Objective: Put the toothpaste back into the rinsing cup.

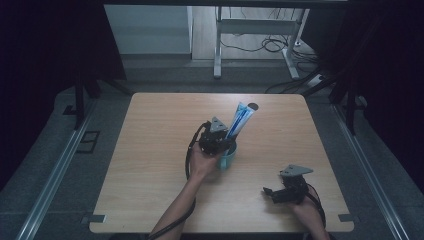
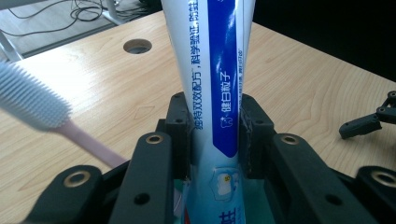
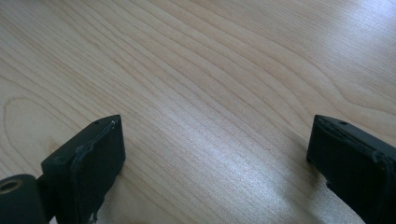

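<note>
A white and blue toothpaste tube [image 1: 241, 119] [image 2: 219, 70] stands tilted in a light blue cup [image 1: 229, 159] near the middle of the wooden table [image 1: 160, 150]. My left gripper [image 1: 224, 139] [image 2: 215, 116] is shut on the tube's lower part, with a pad pressed against each side. A toothbrush [image 2: 32, 98] with grey bristles and a pink handle leans out to the left in the left gripper view. My right gripper [image 1: 270, 194] [image 3: 215, 149] rests low over the table at the front right. It is open, with bare wood between its jaws.
A round cable hole [image 1: 253, 106] [image 2: 137, 45] sits near the table's far edge. A metal desk frame [image 1: 218, 45] and loose cables [image 1: 270, 45] lie on the floor beyond the table. Dark curtains hang at both sides.
</note>
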